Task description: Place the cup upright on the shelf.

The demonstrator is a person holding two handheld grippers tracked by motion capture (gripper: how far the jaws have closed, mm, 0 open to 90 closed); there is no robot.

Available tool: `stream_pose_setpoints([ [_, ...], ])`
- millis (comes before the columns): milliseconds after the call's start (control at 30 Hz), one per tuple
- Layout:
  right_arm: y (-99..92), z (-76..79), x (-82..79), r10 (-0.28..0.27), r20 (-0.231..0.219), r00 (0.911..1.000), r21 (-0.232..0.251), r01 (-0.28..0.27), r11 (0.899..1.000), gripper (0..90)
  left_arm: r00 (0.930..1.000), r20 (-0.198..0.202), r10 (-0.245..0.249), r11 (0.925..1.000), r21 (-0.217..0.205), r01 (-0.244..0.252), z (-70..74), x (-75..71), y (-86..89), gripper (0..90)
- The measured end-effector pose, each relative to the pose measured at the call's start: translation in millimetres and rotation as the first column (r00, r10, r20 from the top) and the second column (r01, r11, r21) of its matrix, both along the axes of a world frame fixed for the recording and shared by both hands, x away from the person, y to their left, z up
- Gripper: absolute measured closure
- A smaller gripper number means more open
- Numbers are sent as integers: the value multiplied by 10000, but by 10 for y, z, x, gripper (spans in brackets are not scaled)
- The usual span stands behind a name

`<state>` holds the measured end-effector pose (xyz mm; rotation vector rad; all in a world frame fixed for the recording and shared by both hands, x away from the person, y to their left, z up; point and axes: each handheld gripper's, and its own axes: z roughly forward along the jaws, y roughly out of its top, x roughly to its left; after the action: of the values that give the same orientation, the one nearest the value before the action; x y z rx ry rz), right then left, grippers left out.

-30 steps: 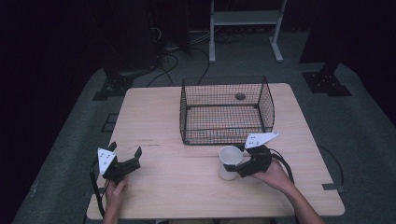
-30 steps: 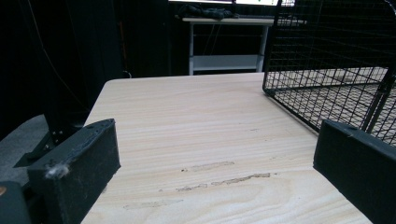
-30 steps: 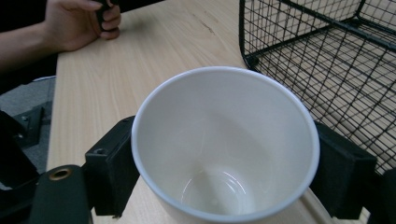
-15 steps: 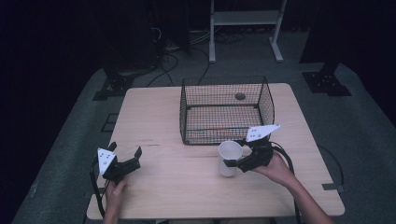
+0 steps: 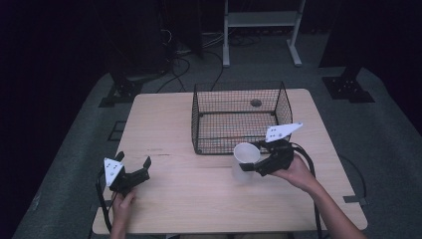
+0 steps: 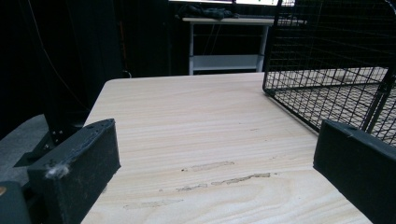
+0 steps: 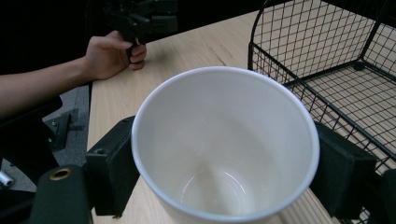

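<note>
Right gripper point(image 5: 255, 166) clamped on a white cup point(image 5: 245, 160), jaws pressing its sides, cup upright, held just above the table point(image 5: 199, 199), right of centre, just near of the wire basket point(image 5: 239, 119). Left gripper point(image 5: 133, 165) at the near left corner, jaws wide apart, nothing between them, low over the tabletop.
</note>
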<state>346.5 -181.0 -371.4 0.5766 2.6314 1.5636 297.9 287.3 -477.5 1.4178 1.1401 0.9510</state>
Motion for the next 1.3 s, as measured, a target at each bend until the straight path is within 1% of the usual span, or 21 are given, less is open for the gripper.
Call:
stream_pose_setpoints([
  [233, 16, 106, 60, 111, 71, 9999, 17, -111, 9999, 192, 10000, -2, 8, 10000, -14, -8, 0, 1, 1, 0],
  [467, 33, 166, 105, 183, 80, 9998, -34, -183, 9998, 192, 10000, -4, 8, 10000, -21, -8, 0, 0, 3, 0],
  [767, 44, 262, 186, 230, 97, 9997, 26, -230, 9997, 192, 10000, 16, 12, 10000, -58, -12, 0, 2, -1, 0],
  [967, 55, 299, 231, 217, 63, 9997, 14, -217, 9998, 192, 10000, 11, 3, 10000, -17, -3, 0, 0, 0, 0],
  [1300, 51, 409, 306, 178, 167, 9997, 78, -179, 9998, 192, 10000, 11, 5, 10000, -20, -5, 0, 0, 0, 0],
])
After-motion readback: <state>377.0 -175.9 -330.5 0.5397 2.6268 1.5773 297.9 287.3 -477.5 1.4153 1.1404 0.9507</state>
